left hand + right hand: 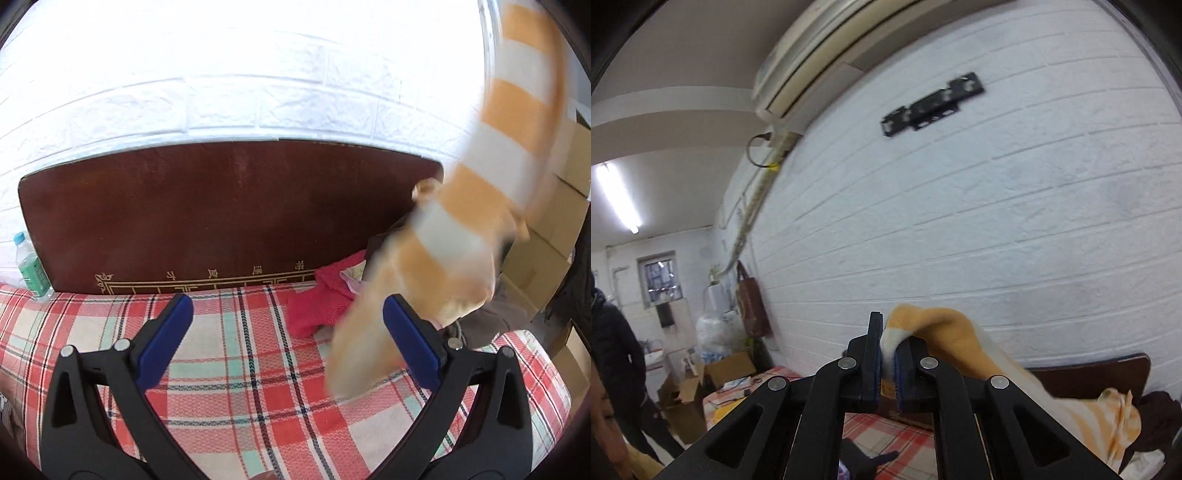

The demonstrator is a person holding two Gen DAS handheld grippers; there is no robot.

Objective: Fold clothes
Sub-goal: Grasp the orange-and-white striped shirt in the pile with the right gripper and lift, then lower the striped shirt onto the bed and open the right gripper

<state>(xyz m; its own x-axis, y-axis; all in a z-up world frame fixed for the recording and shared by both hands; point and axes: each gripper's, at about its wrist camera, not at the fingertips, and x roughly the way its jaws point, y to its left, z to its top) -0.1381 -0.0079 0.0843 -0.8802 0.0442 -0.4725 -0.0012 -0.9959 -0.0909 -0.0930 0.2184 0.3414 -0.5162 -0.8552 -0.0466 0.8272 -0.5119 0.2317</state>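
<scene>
An orange-and-white striped garment [480,206] hangs blurred in the air at the right of the left wrist view, its lower end trailing over the plaid bed cover [229,387]. My left gripper [286,332] is open and empty above the bed, its right finger beside the hanging cloth. My right gripper [888,354] is shut on an edge of the striped garment [945,332] and holds it high, facing the white brick wall. The cloth drapes down to the right.
A dark wooden headboard [221,206] stands behind the bed. A red knit garment [321,302] and dark clothes [491,321] lie at the bed's head. A water bottle [31,267] stands at the left. Cardboard boxes [546,236] are stacked at the right. A person in black [617,362] stands at the left.
</scene>
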